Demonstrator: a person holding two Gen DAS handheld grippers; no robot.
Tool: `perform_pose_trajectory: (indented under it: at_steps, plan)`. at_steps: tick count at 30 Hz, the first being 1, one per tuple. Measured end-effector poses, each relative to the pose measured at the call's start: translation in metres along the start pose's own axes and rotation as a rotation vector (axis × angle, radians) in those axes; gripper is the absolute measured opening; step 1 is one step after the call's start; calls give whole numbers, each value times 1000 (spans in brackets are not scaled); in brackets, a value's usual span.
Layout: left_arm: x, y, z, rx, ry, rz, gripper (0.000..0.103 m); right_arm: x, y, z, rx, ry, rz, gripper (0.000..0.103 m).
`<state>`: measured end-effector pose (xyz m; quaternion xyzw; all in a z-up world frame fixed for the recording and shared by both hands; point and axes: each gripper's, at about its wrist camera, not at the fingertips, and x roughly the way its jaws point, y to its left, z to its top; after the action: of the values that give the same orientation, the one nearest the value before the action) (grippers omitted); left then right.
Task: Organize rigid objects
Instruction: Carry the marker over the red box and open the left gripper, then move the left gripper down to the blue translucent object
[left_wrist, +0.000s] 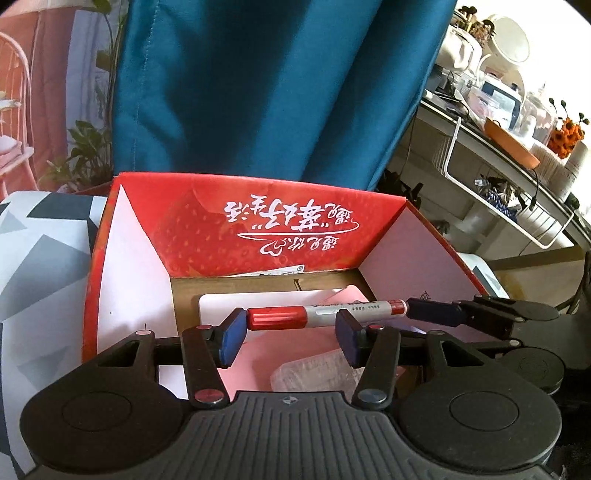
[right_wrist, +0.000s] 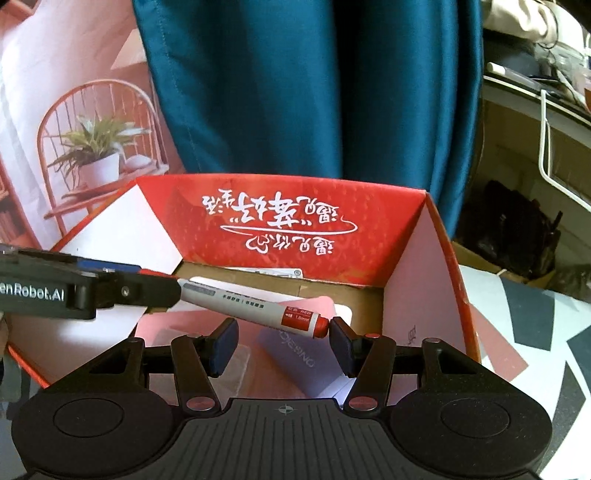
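A red-capped grey marker (left_wrist: 321, 317) (right_wrist: 251, 304) hangs crosswise over the open red box (left_wrist: 258, 221) (right_wrist: 295, 221), just past both sets of fingertips. My left gripper (left_wrist: 291, 325) stands open. The cap end sits against its left pad (left_wrist: 232, 336), and the barrel passes behind its right fingertip. My right gripper (right_wrist: 282, 332) is open too, with the marker's red tail touching its right pad (right_wrist: 341, 343). Each gripper shows side-on in the other view: the right gripper (left_wrist: 436, 314) and the left gripper (right_wrist: 155, 286). Neither pair of jaws clamps the barrel.
The box holds a white card (left_wrist: 229, 306), pink paper (left_wrist: 258, 354), a clear plastic case (left_wrist: 317, 373) and a pale printed card (right_wrist: 295, 354). A blue curtain (left_wrist: 258, 92) hangs behind it. A patterned cloth (right_wrist: 535, 321) covers the table, and a cluttered shelf (left_wrist: 498, 147) stands at right.
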<state>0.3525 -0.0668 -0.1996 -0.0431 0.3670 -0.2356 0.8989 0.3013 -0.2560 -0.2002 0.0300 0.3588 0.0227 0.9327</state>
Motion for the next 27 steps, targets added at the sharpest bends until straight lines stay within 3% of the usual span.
perform_pose_trajectory:
  at_steps: [5, 10, 12, 14, 16, 21, 27]
  plan:
    - [2, 2, 1, -25, 25, 9, 55, 0, 0, -1, -5, 2, 4, 52]
    - [0, -4, -1, 10, 13, 35, 55, -3, 3, -2, -26, -7, 6, 53]
    - [-4, -4, -2, 16, -19, 28, 58, -10, 3, -4, -8, -40, 7, 56]
    - [-12, -6, -6, 31, -52, 31, 68, -22, 3, -7, 13, -99, 13, 63]
    - [-22, -8, -8, 37, -75, 40, 75, -33, 5, -11, 17, -137, 19, 64]
    - [-65, -13, -18, 85, -152, 22, 75, -64, 11, -27, 25, -210, 31, 64]
    - [-110, -5, -43, 71, -172, 27, 73, -99, 25, -55, 35, -280, 43, 64]
